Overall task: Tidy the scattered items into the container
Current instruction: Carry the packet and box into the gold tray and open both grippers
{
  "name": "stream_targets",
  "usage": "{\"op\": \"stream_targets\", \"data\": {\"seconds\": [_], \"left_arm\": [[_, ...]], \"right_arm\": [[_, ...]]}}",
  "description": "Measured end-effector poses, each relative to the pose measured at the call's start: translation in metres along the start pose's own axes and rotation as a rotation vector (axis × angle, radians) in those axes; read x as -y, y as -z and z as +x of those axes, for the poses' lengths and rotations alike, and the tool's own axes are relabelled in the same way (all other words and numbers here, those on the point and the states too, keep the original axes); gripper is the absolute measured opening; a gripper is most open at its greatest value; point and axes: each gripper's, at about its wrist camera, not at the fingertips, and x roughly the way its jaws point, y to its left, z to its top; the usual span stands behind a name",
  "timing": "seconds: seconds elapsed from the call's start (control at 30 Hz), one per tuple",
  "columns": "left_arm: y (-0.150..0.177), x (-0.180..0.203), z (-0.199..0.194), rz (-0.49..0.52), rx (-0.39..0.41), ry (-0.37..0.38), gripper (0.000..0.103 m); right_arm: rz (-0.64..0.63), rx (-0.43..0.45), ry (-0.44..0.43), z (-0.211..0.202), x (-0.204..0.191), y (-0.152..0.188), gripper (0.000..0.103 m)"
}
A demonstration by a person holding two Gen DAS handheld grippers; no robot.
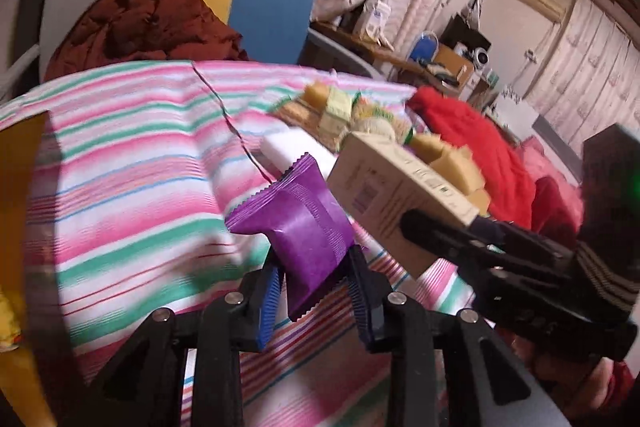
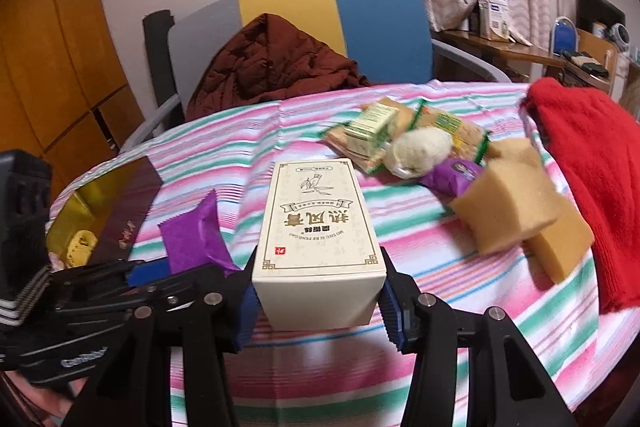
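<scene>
— Since we go by size, we begin with the round table (image 2: 400, 367) under its pink, green and white striped cloth. Do we agree?

— We do. Behind it stands the chair (image 2: 380, 19) with grey, yellow and blue panels, and a brown jacket (image 2: 272, 63) lies heaped on its seat.

— On the right edge of the table we see a red knitted garment (image 2: 592, 167). On the left edge lies the container (image 2: 100, 211), dark outside and gold inside, with one yellow thing (image 2: 82, 247) in it.

— Next, the cream box (image 2: 316, 223). We find it lifted off the cloth, near the middle, well apart from the container.

— Our right tongs (image 2: 318, 279) have it: jaws partly spread, blue pads pressed against both sides of its near end.

— Beyond, tan sponges (image 2: 508, 207) lie beside the red garment, with a white fluffy ball (image 2: 420, 151), green-edged packets (image 2: 452, 127) and a small purple pack (image 2: 452, 175) among them.

— Smallest, the purple packet (image 1: 296, 219). We see it raised over the cloth, between the container and the cream box.

— Our left tongs (image 1: 314, 263) grip its lower end, jaws narrow, pads against both faces; the picture is blurred there.
</scene>
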Motion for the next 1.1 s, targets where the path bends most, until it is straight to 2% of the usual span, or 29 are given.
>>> {"op": "stream_targets", "data": {"seconds": [0.23,0.4,0.47,0.7,0.9,1.0,1.03,1.07,1.1], "left_arm": [[-0.008,-0.042,-0.068,-0.083,0.108,-0.076,0.031],[-0.003,-0.099,-0.113,-0.169,0.165,-0.191,0.031],[0.0,-0.13,-0.129,-0.237,0.179,-0.233,0.031],[0.01,-0.213,-0.145,-0.399,0.139,-0.342,0.031],[0.016,-0.253,-0.137,-0.485,0.096,-0.397,0.032],[0.025,-0.262,-0.137,-0.537,0.071,-0.414,0.032],[0.026,-0.261,-0.137,-0.54,0.067,-0.428,0.032],[0.028,-0.261,-0.137,-0.539,0.064,-0.443,0.033],[0.028,-0.261,-0.136,-0.537,0.058,-0.46,0.034]], "right_arm": [[-0.073,0.019,-0.127,0.002,-0.06,-0.02,0.051],[-0.185,0.008,-0.243,0.012,-0.13,-0.027,0.051],[-0.233,0.0,-0.281,0.019,-0.159,-0.029,0.051],[-0.364,-0.046,-0.333,0.06,-0.24,-0.032,0.051],[-0.419,-0.089,-0.313,0.096,-0.272,-0.032,0.053],[-0.397,-0.085,-0.314,0.102,-0.271,-0.039,0.072],[-0.371,-0.062,-0.306,0.097,-0.266,-0.041,0.085],[-0.341,-0.031,-0.304,0.09,-0.259,-0.043,0.093],[-0.31,-0.005,-0.312,0.084,-0.254,-0.044,0.095]]}}
